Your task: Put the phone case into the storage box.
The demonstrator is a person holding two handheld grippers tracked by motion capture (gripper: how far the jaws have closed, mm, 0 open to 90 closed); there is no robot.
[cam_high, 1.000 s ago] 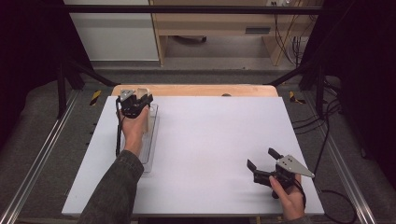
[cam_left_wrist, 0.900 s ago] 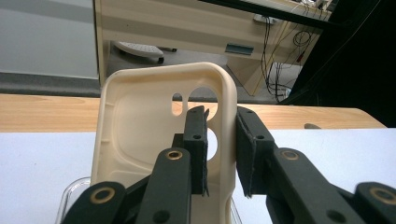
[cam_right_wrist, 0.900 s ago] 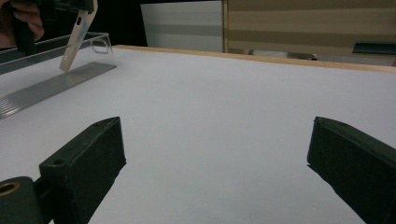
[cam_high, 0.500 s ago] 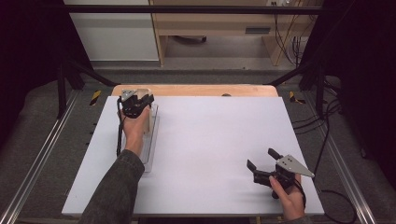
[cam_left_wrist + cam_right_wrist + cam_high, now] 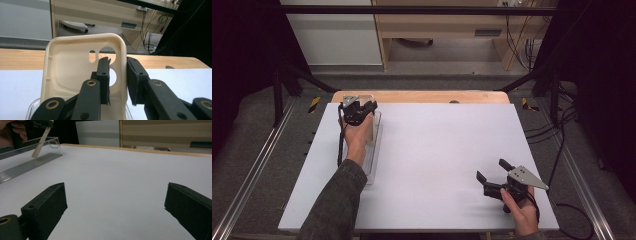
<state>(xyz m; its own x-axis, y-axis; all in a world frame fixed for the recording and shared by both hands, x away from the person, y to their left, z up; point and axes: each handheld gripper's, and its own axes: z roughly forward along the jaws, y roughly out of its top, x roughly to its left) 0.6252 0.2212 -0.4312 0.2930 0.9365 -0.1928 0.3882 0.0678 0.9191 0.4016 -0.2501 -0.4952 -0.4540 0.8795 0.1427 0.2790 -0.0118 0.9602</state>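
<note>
— Two grippers on the white table (image 5: pixel 437 165), right? What is the left gripper (image 5: pixel 118 82) doing?

— Its jaws are clamped on the right side wall of a cream phone case (image 5: pixel 72 70), one jaw inside the shell and one outside. The case stands upright, its open inner side facing the camera, camera cutouts near the top.

— Where is that on the table?

— At the far left corner, seen from the high view: the left gripper (image 5: pixel 357 111) holds the phone case (image 5: pixel 373 131) over a clear plastic tray (image 5: pixel 374 165) that lies along the left edge. In the right gripper view the case (image 5: pixel 40 143) hangs tilted above the tray (image 5: pixel 30 162); whether its lower end touches the tray I cannot tell.

— And the right gripper (image 5: pixel 494 174)?

— It sits near the front right corner, well apart from the case, jaws spread wide with nothing between them but bare table (image 5: pixel 115 185).
</note>
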